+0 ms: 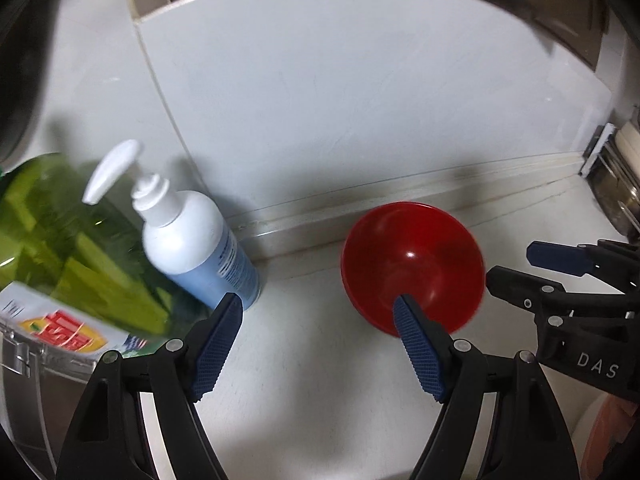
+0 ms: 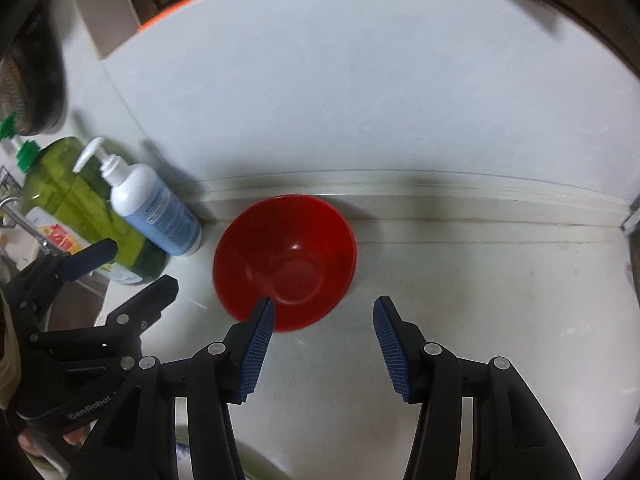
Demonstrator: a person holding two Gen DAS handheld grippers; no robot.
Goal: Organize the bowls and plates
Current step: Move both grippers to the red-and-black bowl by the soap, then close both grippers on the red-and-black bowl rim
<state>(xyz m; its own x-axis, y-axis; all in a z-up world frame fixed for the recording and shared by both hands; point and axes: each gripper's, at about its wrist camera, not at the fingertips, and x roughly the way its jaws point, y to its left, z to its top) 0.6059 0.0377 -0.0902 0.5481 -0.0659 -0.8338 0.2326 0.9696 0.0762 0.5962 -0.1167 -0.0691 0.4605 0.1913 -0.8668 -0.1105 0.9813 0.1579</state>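
Far left: big translucent green plastic detergent bottle point(image 2: 76, 196) with a green cap, and touching its right side a white pump dispenser bottle with a pale blue label point(image 2: 154, 210), both parked in the corner of the pale stone countertop point(image 2: 500, 292) against the white backsplash wall point(image 2: 360, 92). Just clutter as far as the task goes. Next over, glossy red plastic bowl point(image 2: 286, 260), upright, empty inside, sitting alone near the back edge of the counter, a bit apart from the pump bottle. Nothing stacked in it or under it, no plates anywhere in plain sight (maybe a pale rim at the bottom edge of the right wrist view, too cropped to call). Left gripper point(image 1: 318, 346): jaws spread wide, holding nothing, hovering in front of the bowl with its right finger overlapping the near rim in the picture; contact impossible to confirm. Right gripper point(image 2: 324, 344): also spread wide and empty, bowl just ahead of its left finger. Looks like early days — bowl not yet grabbed, no stack started, pretty much everything left to do as far as visible.
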